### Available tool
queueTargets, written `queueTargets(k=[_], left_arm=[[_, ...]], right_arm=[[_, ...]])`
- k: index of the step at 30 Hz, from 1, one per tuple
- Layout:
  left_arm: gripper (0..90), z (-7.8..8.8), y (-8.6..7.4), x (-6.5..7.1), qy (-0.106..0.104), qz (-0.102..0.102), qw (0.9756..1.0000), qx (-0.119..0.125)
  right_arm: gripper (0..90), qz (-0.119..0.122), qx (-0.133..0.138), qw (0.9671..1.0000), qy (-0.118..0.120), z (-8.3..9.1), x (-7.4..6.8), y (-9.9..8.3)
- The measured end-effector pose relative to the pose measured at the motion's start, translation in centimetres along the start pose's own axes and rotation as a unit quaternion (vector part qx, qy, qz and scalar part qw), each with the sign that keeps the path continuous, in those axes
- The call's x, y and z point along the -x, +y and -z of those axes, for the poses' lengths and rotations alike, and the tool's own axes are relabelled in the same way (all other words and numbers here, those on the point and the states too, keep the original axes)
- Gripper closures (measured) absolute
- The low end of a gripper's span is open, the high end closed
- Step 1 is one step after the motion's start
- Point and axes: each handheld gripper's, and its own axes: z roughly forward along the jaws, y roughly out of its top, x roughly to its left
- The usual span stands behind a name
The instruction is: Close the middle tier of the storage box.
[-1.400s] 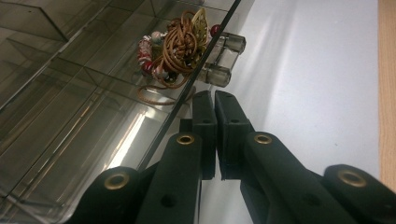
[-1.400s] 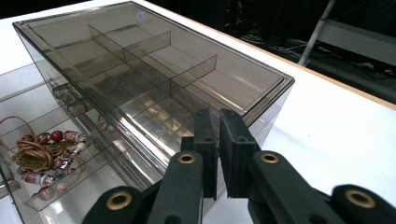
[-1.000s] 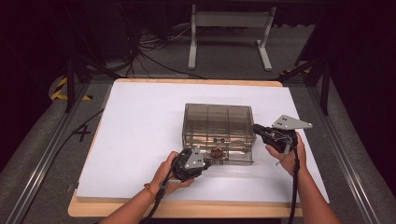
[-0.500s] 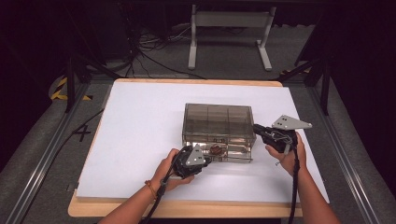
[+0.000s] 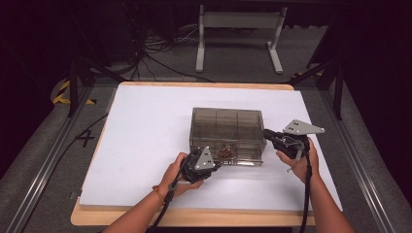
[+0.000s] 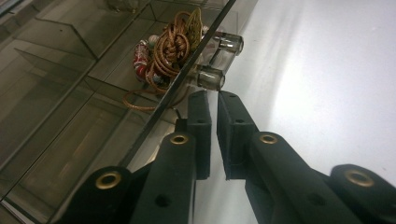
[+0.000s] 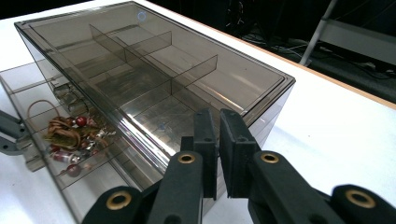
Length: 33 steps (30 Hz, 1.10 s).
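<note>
- Your left gripper (image 5: 210, 164) sits at the near front of the smoked plastic organiser box (image 5: 227, 127), jaws nearly together with a thin gap, nothing between them. They have just been opening slightly.
- In the left gripper view, the jaw tips sit just short of the drawer handle (image 6: 218, 60), not touching it.
- The drawer (image 7: 70, 163) is pulled out a little toward you; the tangle of cord and beads (image 6: 169, 51) lies in one of its compartments, behind the handle.
- Your right gripper (image 5: 270, 136) rests at the box's right end, jaws narrow, holding nothing. Whether the tips touch the wall, can't tell.
- Room: the white table (image 5: 145, 126) has wide bare surface left of the box and behind it. Right of the box it's tighter; your right hand (image 5: 297, 162) is near the table's right edge. The near edge is close behind your left hand (image 5: 177, 175).
- No readable labels or writing.
- Versus 1 second ago: box, drawer and both hands sit where they were.
</note>
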Motion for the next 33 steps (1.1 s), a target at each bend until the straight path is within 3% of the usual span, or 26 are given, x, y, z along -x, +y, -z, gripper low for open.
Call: queueTargets(k=[33], left_arm=[[85.9, -0.6, 0.3, -1.1, 0.015, 0.007, 0.9998, 0.006]], right_arm=[[86.0, -0.004, 0.003, 1.0, -0.001, 0.0, 0.0, -0.1]])
